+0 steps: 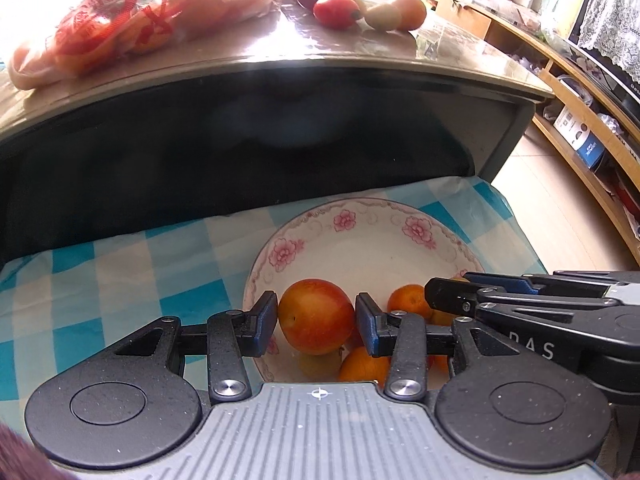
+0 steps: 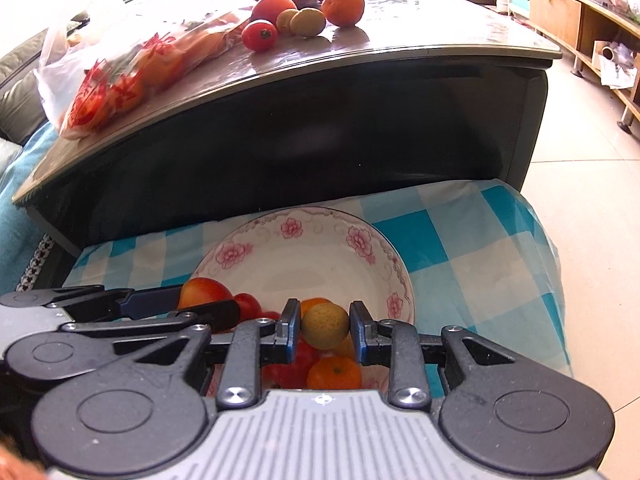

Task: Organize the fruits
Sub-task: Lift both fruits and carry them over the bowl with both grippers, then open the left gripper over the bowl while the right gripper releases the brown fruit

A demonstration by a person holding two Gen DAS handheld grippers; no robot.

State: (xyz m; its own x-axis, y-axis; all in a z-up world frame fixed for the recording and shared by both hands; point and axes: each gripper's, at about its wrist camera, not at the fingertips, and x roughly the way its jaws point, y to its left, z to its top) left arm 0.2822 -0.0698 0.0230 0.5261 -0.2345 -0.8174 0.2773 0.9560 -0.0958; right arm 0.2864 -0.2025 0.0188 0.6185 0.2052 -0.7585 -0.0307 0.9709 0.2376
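Left wrist view: my left gripper (image 1: pixel 316 322) grasps an apple (image 1: pixel 316 316) over the plate (image 1: pixel 360 220); my right gripper (image 2: pixel 325 326) grasps a yellowish fruit (image 2: pixel 325 326). Plate part-filled; loose fruit (image 2: pixel 304 12) remains on the bench (image 2: pixel 400 36).

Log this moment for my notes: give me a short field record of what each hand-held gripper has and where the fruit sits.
left hand-held gripper: closed on a red-yellow apple over the plate
right hand-held gripper: closed on a small yellow-green fruit over the plate
plate: floral, on checked cloth, holds oranges and red fruit
table: loose fruit, bag of fruit
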